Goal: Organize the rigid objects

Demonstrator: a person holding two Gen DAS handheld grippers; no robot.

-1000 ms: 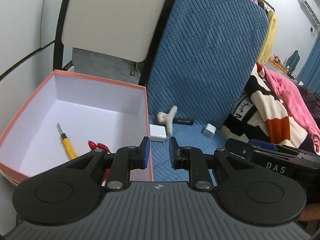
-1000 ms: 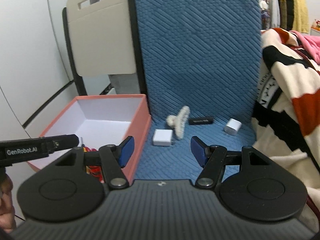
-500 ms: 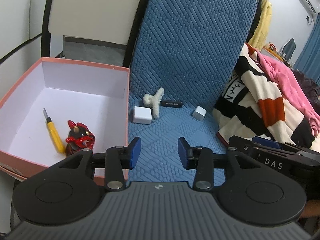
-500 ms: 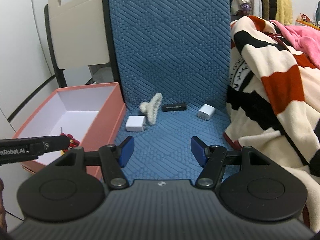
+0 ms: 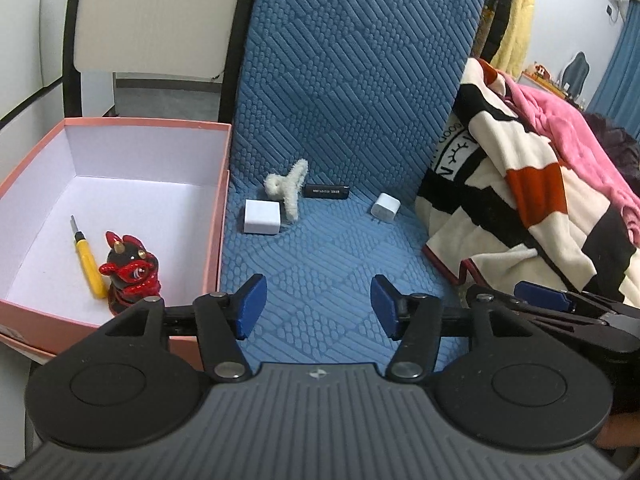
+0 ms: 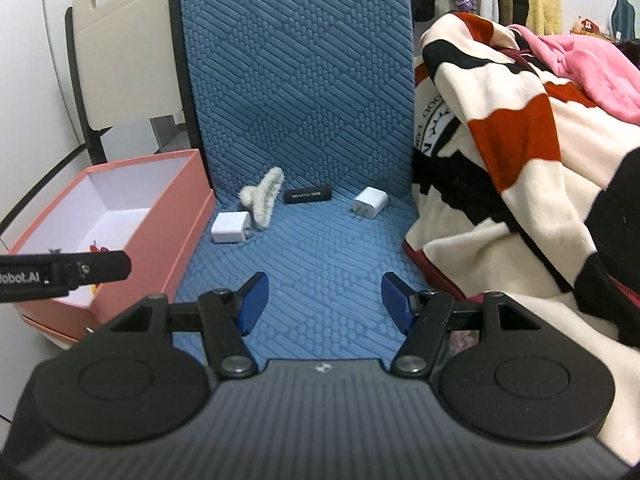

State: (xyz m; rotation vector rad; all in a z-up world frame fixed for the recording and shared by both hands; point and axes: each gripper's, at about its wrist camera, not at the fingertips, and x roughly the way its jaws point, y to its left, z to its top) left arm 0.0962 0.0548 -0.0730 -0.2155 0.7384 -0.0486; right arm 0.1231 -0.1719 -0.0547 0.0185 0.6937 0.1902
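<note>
A pink box (image 5: 222, 184) (image 6: 172, 216) stands left of the blue mat (image 5: 328, 264) (image 6: 320, 248). In it lie a red and black figurine (image 5: 132, 270) and a yellow screwdriver (image 5: 87, 258). On the mat lie a white cube charger (image 5: 261, 216) (image 6: 230, 228), a fuzzy white hair claw (image 5: 290, 188) (image 6: 262, 196), a black stick (image 5: 326, 191) (image 6: 308, 195) and a second white charger (image 5: 385, 207) (image 6: 370, 200). My left gripper (image 5: 316, 306) is open and empty above the mat's near end. My right gripper (image 6: 326, 300) is open and empty, right of it.
A striped cream, black and red blanket (image 5: 516, 200) (image 6: 520, 160) with pink cloth on it borders the mat on the right. A beige folding chair (image 6: 120, 52) leans on the wall behind the box. Clothes hang at the back right.
My left gripper has opened, left the figurine in the box and drawn back over the mat. My right gripper has pulled back and shifted right, still open.
</note>
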